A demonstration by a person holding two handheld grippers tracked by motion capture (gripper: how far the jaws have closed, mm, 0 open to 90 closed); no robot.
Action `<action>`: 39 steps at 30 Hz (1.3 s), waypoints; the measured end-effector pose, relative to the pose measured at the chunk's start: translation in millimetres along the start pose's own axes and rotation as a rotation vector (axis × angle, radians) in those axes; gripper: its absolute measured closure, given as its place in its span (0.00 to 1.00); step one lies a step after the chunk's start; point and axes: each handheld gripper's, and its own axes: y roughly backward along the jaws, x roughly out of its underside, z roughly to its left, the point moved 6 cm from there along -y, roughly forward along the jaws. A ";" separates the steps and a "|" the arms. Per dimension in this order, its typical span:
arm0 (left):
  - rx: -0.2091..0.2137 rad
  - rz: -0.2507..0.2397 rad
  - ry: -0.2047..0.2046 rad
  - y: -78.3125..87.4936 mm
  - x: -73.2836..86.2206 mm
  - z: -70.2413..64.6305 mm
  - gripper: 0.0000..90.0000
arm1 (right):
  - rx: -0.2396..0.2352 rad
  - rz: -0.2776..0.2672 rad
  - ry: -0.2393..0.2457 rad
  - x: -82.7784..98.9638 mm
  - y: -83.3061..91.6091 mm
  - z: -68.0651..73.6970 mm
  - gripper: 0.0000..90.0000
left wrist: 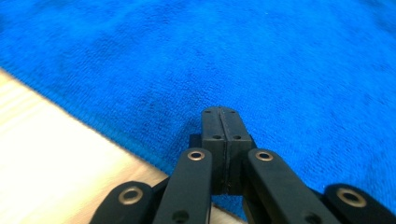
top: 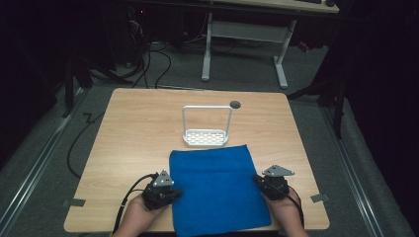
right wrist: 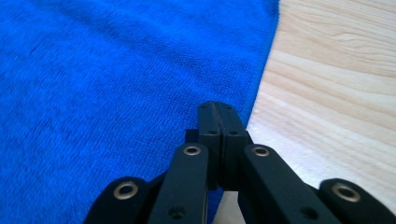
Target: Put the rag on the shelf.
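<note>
Both grippers at the blue towel (top: pixel 217 190), jaws closed, empty.
Left gripper (top: pixel 174 192) at its left edge, right gripper (top: pixel 258 180) at its right edge (towel flat on table (top: pixel 138 128)).

My left gripper (top: pixel 174 191) sat at the left edge of the blue cloth (top: pixel 217 190) in the lower middle of the high view, my right gripper (top: pixel 259 181) at its right edge, both with jaws pressed together and nothing between them. Between the two lay flat cloth, low enough to pass over. The one thing standing up was the white wire rack (top: pixel 206 135), just past the cloth's far edge at the frame's centre, its tall handle loop upright. Bare wooden table (top: pixel 133 143) ran left and right of the rack, wide enough for either of my hands.
</note>
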 end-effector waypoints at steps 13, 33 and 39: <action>-0.028 -0.031 0.064 10.3 6.6 26.6 1.00 | -0.034 0.004 0.049 -0.8 0.6 24.1 1.00; -0.177 -0.217 0.134 28.1 1.0 51.3 0.83 | -0.028 -0.091 0.013 -8.7 9.9 13.7 0.95; -0.276 -0.239 0.180 18.8 -9.2 74.6 0.74 | -0.030 -0.107 0.027 -11.8 10.8 12.6 0.93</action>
